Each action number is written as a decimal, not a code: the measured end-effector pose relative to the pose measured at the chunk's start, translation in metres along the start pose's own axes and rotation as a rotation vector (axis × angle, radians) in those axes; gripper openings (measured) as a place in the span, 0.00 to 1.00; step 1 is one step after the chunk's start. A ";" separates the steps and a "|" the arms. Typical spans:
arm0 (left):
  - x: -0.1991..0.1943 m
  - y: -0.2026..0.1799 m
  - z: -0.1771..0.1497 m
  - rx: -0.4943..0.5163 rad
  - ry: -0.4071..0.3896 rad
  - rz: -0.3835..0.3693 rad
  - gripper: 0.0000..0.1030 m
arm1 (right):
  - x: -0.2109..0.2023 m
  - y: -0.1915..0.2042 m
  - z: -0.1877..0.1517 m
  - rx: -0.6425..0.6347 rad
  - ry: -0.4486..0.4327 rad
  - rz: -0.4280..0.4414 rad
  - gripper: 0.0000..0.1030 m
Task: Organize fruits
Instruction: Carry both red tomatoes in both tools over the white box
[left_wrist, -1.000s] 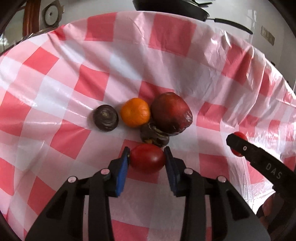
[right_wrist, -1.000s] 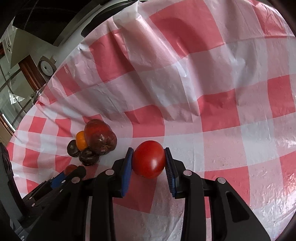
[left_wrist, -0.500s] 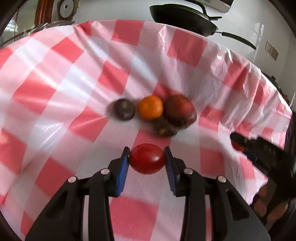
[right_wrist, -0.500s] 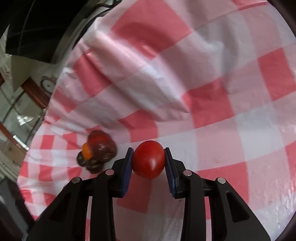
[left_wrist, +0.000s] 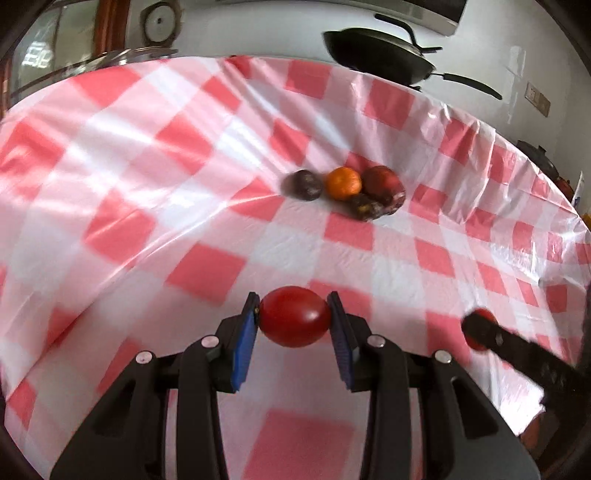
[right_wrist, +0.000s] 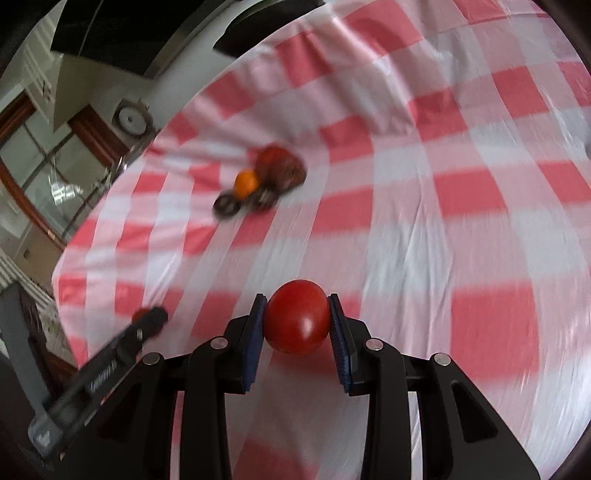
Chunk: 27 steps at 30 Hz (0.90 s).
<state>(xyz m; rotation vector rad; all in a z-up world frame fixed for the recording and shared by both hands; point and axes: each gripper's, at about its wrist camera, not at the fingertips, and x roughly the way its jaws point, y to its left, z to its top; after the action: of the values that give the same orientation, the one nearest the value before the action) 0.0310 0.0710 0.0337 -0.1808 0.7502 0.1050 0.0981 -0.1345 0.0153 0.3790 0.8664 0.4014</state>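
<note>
A: Near end first. Left gripper is clenched on a red tomato, blue pads on both flanks. Right gripper likewise, grasping a second red tomato. Both fruits look clear of the counter.

B: Grip quality?

A: Centred, pads at the widest part. Skins are smooth, glossy, taut; left one is oval, right one rounder. I'd keep the squeeze as light as it is, since more could bruise or split them.

B: Surface?

A: Red-and-white checked plastic cloth, shiny and wrinkled. Probably slippery, so round fruit could roll on release. Set each down gently, let it settle, then open.

B: Farther out?

A: A cluster mid-counter, well apart from both grippers: an orange citrus, a big dark-red fruit touching it, and two small dark, wrinkled ones, blurred. Logical drop zone is beside that pile. Come in from the open side, avoid nudging it.

B: Beyond that?

A: A black pan past the counter's far edge.
</note>
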 end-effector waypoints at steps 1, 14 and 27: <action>-0.006 0.007 -0.005 -0.010 0.000 0.005 0.37 | -0.004 0.006 -0.009 -0.005 0.009 0.000 0.32; -0.099 0.083 -0.058 -0.066 -0.070 0.014 0.37 | -0.040 0.097 -0.114 -0.191 0.101 0.107 0.33; -0.173 0.160 -0.126 -0.072 -0.080 0.095 0.37 | -0.057 0.181 -0.181 -0.525 0.099 0.114 0.33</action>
<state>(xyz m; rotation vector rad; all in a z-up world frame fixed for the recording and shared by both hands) -0.2047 0.1968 0.0420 -0.2079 0.6753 0.2285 -0.1114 0.0223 0.0317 -0.0786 0.8021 0.7364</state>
